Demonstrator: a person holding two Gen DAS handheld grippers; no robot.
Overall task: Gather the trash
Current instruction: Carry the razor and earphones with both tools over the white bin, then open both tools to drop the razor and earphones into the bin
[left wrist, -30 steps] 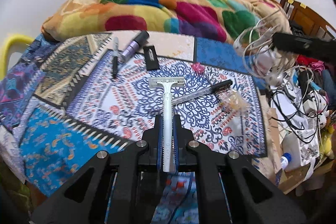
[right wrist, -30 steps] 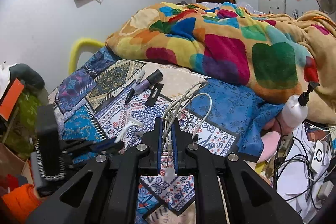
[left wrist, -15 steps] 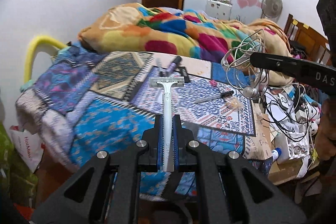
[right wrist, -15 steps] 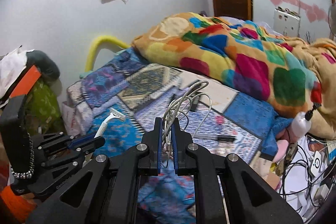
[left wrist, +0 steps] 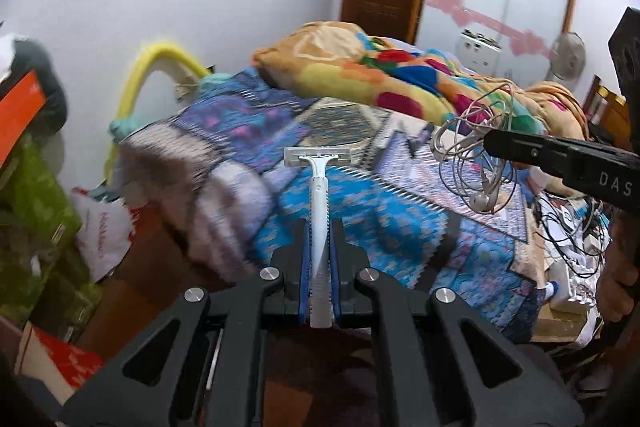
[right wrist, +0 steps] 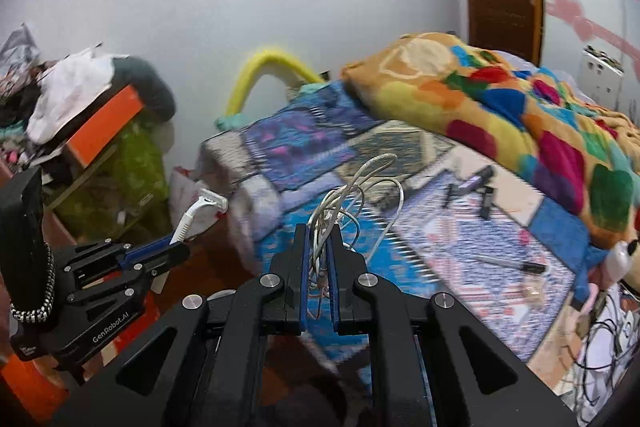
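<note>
— How many things are being held?
— Two. One white plastic razor (left wrist: 319, 211) and one tangled bunch of white earphone wires (right wrist: 352, 203).
— Where are they?
— The razor sticks out far past the left gripper (left wrist: 320, 259), clamped tight. The wires loop up from the right gripper (right wrist: 319, 259), squeezed tight too.
— What's behind?
— One bed with a patterned blue sheet (left wrist: 384, 227), where one black pen (right wrist: 508, 263) lies far right.

Bedspread (left wrist: 352, 223) motion-blurred in both my views. Small dark items (right wrist: 472, 187) on bed too smeared to identify. Razor (left wrist: 319, 211) handle base hidden between my jaws.
</note>
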